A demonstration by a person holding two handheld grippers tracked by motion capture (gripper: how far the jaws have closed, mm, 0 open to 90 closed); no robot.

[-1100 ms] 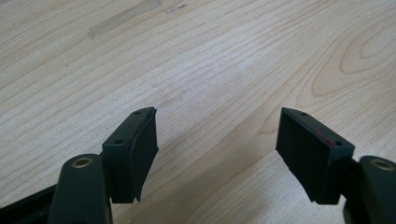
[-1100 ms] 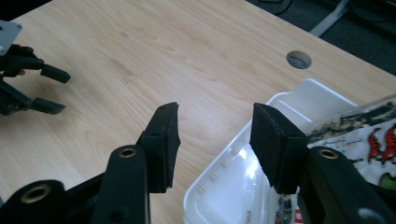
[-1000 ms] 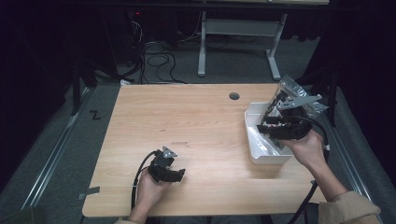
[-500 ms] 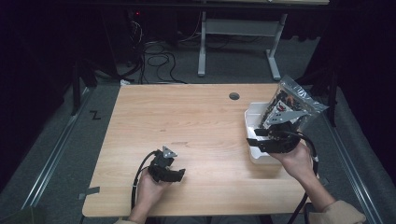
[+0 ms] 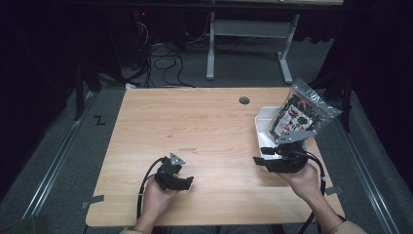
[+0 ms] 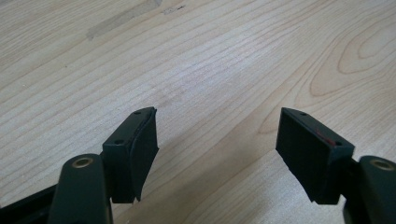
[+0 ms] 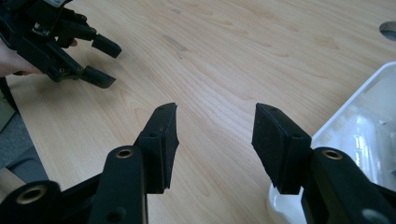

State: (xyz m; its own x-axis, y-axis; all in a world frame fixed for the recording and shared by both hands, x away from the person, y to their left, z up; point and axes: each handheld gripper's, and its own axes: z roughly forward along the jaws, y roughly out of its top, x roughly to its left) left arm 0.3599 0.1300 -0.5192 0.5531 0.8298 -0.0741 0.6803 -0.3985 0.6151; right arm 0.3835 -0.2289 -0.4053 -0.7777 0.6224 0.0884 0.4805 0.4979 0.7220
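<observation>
Your right gripper (image 5: 259, 161) sits low over the surface (image 5: 209, 126) now, black matte jaws spread wide, nothing between them. From its own camera you can see the flat, faintly grainy rubber pads (image 7: 275, 144) parted over pale wood grain, with the rounded corner of the white plastic tray (image 7: 355, 126) just off the right-hand jaw, glossy and smooth inside. In the high view that tray (image 5: 261, 127) lies right beside the gripper on its far side, a shallow rectangular tub with soft corners. Propped in it, just past your gripper, stands the bag (image 5: 301, 113): crinkly clear plastic with a silvery sealed top edge, tilted outward, packed with dark bits and a red-and-white label. You are not touching the bag; it leans there on its own.

Your left gripper (image 5: 186, 182) rests near the front edge of the surface, well apart from the tray and bag. Its jaws are also wide open and hold nothing; its camera shows two blocky black pads (image 6: 142, 144) over bare, light, streaky wood. The grey three-cornered plate on top catches a little light, and the black cable loops back along your wrist. From the right gripper view, the left gripper (image 7: 103, 60) shows far off to the left, angular and dark, fingers of your hand (image 7: 11, 58) wrapped behind it.
</observation>
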